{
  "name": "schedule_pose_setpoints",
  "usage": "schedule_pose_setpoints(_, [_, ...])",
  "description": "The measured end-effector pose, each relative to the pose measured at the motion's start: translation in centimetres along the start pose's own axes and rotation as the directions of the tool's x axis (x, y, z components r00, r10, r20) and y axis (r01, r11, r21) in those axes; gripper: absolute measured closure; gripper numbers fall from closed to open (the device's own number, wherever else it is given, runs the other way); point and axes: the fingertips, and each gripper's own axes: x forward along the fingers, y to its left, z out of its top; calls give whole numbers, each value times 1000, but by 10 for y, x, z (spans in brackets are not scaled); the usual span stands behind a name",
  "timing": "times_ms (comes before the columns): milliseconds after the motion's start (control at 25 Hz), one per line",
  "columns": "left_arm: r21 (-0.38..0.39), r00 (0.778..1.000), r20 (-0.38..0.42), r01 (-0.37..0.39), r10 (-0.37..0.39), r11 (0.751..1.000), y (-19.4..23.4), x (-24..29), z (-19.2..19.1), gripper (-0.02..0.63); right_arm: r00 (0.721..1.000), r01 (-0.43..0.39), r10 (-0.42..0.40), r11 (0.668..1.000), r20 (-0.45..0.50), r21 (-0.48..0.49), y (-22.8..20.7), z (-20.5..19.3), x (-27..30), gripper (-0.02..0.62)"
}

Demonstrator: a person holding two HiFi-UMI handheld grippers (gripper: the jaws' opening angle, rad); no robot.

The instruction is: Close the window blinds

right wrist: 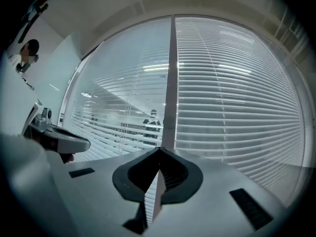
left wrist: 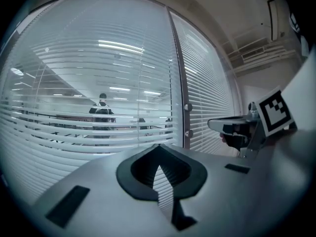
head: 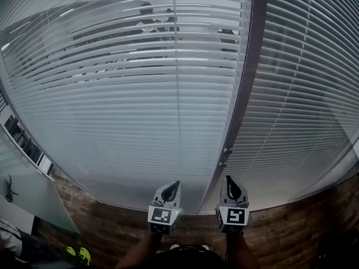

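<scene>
Two white slatted blinds hang behind glass. The left blind (head: 129, 94) has its slats tilted open, so the room beyond shows through. The right blind (head: 303, 94) looks more nearly closed. A dark frame post (head: 242, 94) stands between them, with small knobs (head: 226, 150) low on it. My left gripper (head: 174, 185) and right gripper (head: 230, 179) are side by side low in the head view, pointing at the post's foot and short of the glass. Both the left gripper (left wrist: 158, 147) and the right gripper (right wrist: 159, 149) have their tips together, with nothing held.
A brick wall (head: 112, 217) runs under the windows. A glass door with a handle (head: 8, 188) stands at the far left. A person (left wrist: 101, 115) stands in the room behind the left blind. Each gripper view shows the other gripper at its side.
</scene>
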Motion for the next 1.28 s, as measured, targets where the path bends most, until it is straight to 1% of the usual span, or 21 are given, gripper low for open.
schedule_pose_setpoints(240, [-3,1000,4,-3,3,1000,-7,3,3,606,999,-25,26,999,45,-25,-3,22,11,592])
schedule_pose_setpoints(360, [-8,1000,6,-8,8,1000,-9,4,2,606,999,-20,22,999,44,-46,-7,27,17,592])
schedule_pose_setpoints(520, [-8,1000,0,-17,17,1000,-9,4,2,606,1000,-9,11,998,21,-63,-10,28,26,592])
schedule_pose_setpoints(760, [-5,1000,-7,-18,18,1000,-10,6,2,606,999,4,-1,998,36,-69,-13,34,33,591])
schedule_pose_setpoints(880, [-7,1000,-6,-18,18,1000,-11,8,2,606,999,8,-5,997,43,-74,-15,38,36,569])
schedule_pose_setpoints(1000, [8,999,35,-23,23,1000,-8,11,4,606,999,-1,4,997,42,-75,-14,40,40,542])
schedule_pose_setpoints(1040, [7,999,34,-23,23,1000,-9,11,5,606,999,-3,6,997,41,-76,-14,41,41,535])
schedule_pose_setpoints(1160, [-5,1000,-5,-19,19,1000,-11,9,2,606,999,-1,4,997,36,-82,-14,42,45,514])
schedule_pose_setpoints(1280, [-3,1000,-7,-20,20,1000,-11,9,3,606,1000,2,0,997,31,-79,-15,44,50,486])
